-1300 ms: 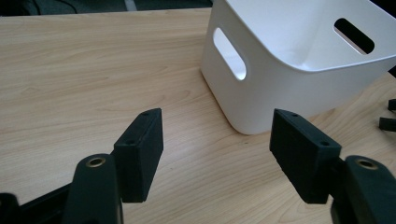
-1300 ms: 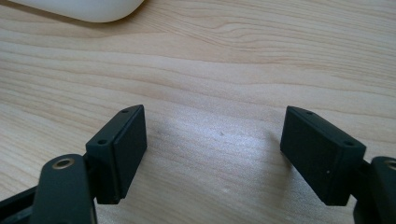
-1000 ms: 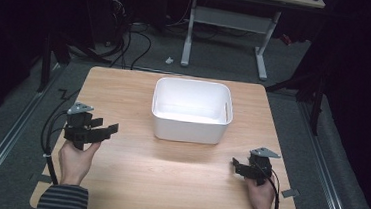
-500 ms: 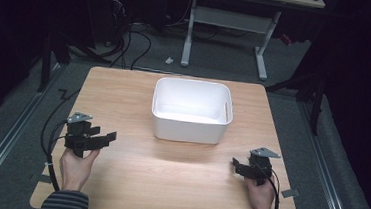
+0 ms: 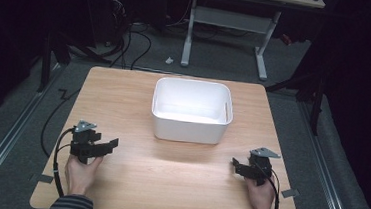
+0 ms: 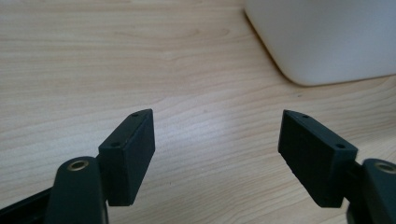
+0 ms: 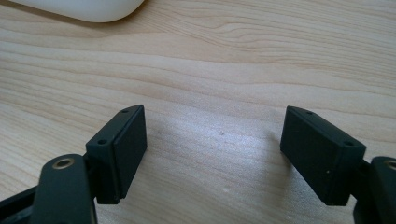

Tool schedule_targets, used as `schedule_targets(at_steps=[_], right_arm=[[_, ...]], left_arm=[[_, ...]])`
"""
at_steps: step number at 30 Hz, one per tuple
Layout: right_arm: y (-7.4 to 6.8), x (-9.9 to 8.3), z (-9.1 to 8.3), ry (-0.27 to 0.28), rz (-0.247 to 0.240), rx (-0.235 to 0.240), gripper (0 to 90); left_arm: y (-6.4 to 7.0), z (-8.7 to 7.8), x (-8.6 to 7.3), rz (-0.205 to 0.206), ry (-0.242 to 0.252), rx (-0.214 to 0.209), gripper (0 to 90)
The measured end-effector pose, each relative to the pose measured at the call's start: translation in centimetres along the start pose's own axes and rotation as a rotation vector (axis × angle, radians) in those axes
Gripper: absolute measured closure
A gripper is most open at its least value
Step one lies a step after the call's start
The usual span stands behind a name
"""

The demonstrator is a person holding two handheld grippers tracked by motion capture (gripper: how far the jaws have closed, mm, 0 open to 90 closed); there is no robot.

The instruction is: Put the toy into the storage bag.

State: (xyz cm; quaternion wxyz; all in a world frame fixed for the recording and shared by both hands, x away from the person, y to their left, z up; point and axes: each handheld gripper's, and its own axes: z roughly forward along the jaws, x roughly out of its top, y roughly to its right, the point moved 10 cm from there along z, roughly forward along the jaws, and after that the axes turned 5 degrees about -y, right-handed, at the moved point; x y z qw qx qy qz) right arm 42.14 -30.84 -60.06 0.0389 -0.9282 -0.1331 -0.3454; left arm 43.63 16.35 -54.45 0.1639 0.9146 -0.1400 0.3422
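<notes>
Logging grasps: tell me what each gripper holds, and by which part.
Nothing is held. The left gripper and the right gripper both stand open over bare table, short of the white bin.

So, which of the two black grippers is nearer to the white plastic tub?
The left gripper seems slightly nearer to the white plastic tub; the right gripper lies lower, closer to the table's near edge.

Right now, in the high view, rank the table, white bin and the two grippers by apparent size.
1. table
2. white bin
3. left gripper and right gripper: look about alike, so no ranking between them.
</notes>
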Motion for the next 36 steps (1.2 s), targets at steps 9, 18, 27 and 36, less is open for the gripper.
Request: schedule_targets(at_steps=[9,18,27,36], right_arm=[[0.0,0.0,0.0,0.0,0.001,0.0,22.9],[0.0,0.0,0.0,0.0,0.002,0.0,22.9],[0.0,0.0,0.0,0.0,0.004,0.0,22.9],[0.0,0.0,0.0,-0.001,0.005,-0.002,22.9]], left_arm=[[-0.2,2.2,-0.9,0.006,-0.008,0.026,24.9],[-0.8,3.7,-2.1,0.031,-0.025,0.07,23.5],[-2.0,4.9,-2.8,0.047,0.001,0.114,21.3],[-1.7,5.2,-3.0,0.104,-0.017,0.163,19.4]])
